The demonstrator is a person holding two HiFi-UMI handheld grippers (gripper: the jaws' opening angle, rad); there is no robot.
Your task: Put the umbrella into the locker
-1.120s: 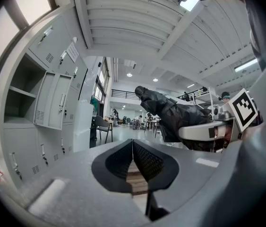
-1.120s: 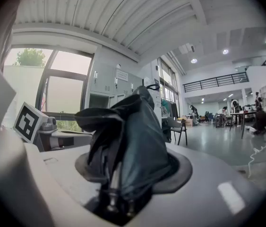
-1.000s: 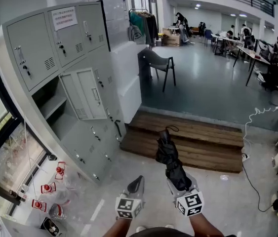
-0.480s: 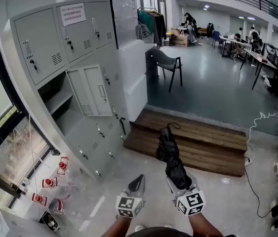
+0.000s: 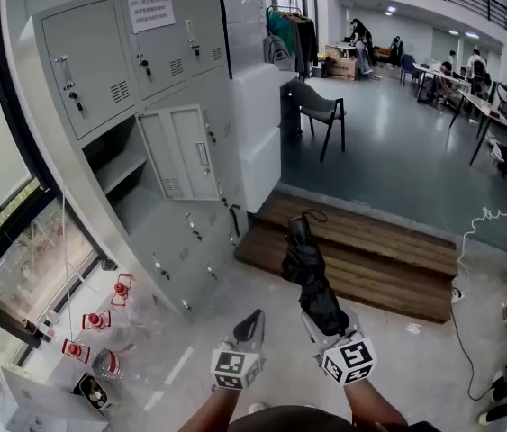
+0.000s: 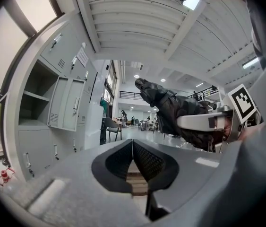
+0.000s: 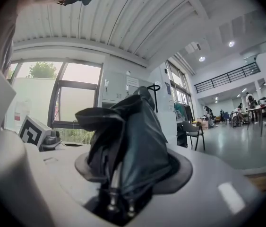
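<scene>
Over on the left stands one tall grey metal locker bank, with three closed doors across its top row and a white paper notice on the middle one. In the row beneath, one grey door is swung open, and the compartment beside it shows a single shelf inside. Past the lockers a low brown wooden step runs across the floor, and behind it one dark chair stands by itself on the grey floor. By the window at the foot of the lockers sit at least three small red-and-white objects; I cannot make out what they are. The person holds two grippers low in front of them, side by side. The right gripper has its jaws clamped around the bunched end of one folded black fabric umbrella, which sticks out level ahead of it, over the floor in front of the wooden step and well apart from the open compartment. The left gripper, just beside it, has its two dark ribbed pads pressed together with nothing between them.
</scene>
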